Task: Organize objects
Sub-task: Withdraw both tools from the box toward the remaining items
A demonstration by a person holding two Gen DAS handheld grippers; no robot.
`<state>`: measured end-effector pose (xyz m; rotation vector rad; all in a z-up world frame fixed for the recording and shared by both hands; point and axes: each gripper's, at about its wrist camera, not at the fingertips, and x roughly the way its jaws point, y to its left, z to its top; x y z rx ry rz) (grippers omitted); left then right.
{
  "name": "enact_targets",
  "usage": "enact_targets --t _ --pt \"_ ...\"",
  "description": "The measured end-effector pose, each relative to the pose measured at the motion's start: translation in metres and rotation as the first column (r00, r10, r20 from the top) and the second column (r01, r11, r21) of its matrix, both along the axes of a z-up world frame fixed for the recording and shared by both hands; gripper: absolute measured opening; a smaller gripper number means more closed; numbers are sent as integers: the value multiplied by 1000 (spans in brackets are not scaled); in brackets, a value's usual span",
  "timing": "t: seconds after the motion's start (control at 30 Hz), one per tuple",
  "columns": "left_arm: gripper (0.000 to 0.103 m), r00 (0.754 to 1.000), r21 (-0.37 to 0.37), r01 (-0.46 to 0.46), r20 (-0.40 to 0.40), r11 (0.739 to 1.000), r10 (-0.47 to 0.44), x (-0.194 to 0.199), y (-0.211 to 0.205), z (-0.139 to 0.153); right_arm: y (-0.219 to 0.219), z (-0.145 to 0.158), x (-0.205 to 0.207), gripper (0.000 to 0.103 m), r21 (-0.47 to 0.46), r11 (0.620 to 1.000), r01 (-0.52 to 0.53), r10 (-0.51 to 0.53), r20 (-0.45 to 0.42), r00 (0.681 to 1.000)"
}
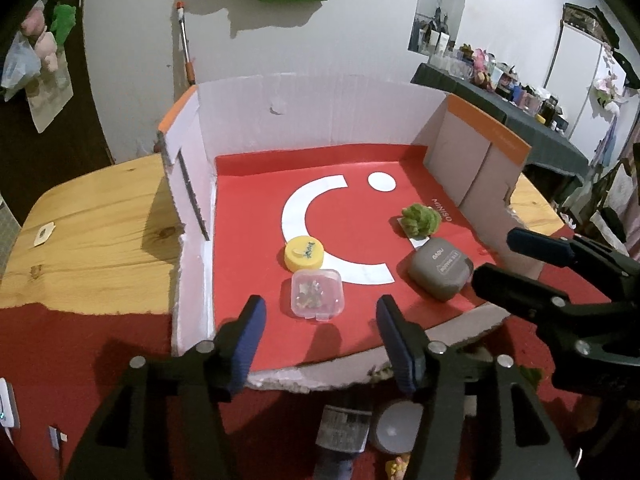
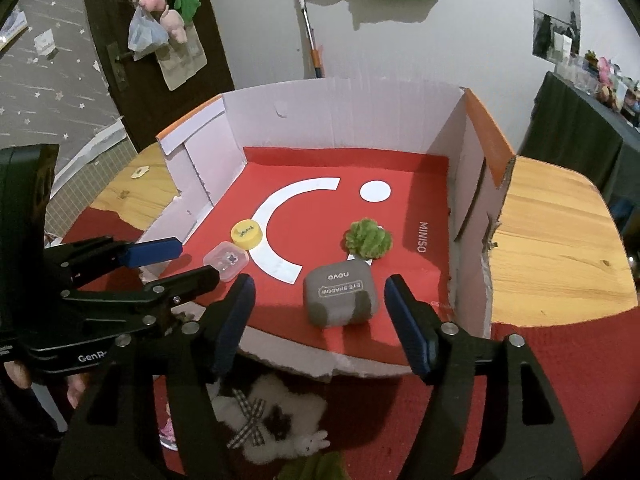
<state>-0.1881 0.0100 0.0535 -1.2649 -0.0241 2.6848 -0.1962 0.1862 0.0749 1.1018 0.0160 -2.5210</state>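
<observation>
Tongs of both hands, left tongs and right tongs, stand apart and empty; we judge the grey eye-shadow case just ahead of the right tongs rigid, light and smooth, best gripped across its flat sides.

A home, likely a bedroom: soft toys hanging on a dark door at upper left, star-patterned wallpaper beside it, a cluttered dresser with bottles at upper right, wooden worktop.
</observation>
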Motion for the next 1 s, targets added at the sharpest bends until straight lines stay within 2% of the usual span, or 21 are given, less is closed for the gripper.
enact_targets --t 0.13,0.27,0.4,0.87,1.0 --pt "63 1000 5 -3 -12 1000 3 7 -2 3 3 4 7 75 -8 1000 7 -7 -18 1000" --pt "72 999 5 -10 -34 1000 10 15 -3 7 5 10 16 82 -16 1000 12 -13 -40 999" --pt "81 998 10 -18 -57 1000 19 24 -6 11 7 15 25 84 -17 1000 14 -15 -61 998" --pt "89 995 15 -39 -91 999 40 50 -13 19 7 30 55 93 -20 1000 19 -21 -124 992" --pt "96 994 15 -43 -104 999 45 57 -14 22 7 33 64 93 -21 1000 21 -23 -134 991"
